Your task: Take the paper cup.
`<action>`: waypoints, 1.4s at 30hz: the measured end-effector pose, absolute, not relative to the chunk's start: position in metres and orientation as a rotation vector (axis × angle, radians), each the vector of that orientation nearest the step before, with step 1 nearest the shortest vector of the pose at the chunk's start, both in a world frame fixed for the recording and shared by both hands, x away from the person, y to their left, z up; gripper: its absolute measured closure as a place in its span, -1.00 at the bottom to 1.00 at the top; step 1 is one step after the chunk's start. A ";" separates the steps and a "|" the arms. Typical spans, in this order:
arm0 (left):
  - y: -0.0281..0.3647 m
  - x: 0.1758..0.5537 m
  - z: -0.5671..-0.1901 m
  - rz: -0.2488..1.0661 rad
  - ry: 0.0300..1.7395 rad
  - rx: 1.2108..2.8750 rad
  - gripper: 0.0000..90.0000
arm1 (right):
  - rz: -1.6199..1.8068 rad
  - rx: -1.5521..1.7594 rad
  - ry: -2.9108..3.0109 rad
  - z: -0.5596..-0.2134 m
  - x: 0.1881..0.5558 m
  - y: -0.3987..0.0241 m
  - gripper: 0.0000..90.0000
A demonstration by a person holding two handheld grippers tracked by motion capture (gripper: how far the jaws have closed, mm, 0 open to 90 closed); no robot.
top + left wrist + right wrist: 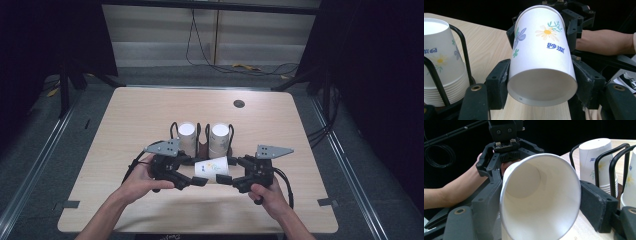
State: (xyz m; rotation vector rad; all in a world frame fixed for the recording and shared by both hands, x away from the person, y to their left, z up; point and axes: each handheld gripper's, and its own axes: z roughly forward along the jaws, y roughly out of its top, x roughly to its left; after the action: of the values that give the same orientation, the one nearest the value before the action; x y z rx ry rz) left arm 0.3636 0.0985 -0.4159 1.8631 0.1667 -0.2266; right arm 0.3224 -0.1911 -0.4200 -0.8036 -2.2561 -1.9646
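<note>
High view: paper cup (213, 167) sideways, clamped between both hand-held grippers (192, 181) (226, 181).

paper cup (541, 55) held on its side: two blue Chinese characters under an orange-centred daisy, reading roughly 妙洁, not sure | stacked cups (441, 62) in the wire holder at left: blue characters partly visible, cut off, unreadable | cup base rim: tiny dark mark, too small to read

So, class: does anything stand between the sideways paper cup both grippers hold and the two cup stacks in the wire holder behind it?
Nothing visible: the cup lies directly before the stacks, bare table around.
</note>
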 end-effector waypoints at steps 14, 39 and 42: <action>0.096 0.368 -0.423 -0.222 0.231 1.908 -0.50 | -1.944 -0.828 -2.286 -0.420 0.324 -0.192 -0.41; 0.108 0.378 -0.435 -0.099 0.314 2.025 -0.64 | -1.697 -1.110 -2.512 -0.416 0.330 -0.202 -0.37; 0.108 0.378 -0.435 -0.101 0.316 2.018 -0.64 | -1.658 -1.155 -2.548 -0.416 0.330 -0.205 -0.37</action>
State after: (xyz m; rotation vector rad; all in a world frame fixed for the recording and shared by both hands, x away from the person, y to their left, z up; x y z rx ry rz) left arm 0.3775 0.1084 -0.4353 2.0176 0.3164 -0.1010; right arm 0.3302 -0.2053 -0.4161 -1.1554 -2.5478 -1.6576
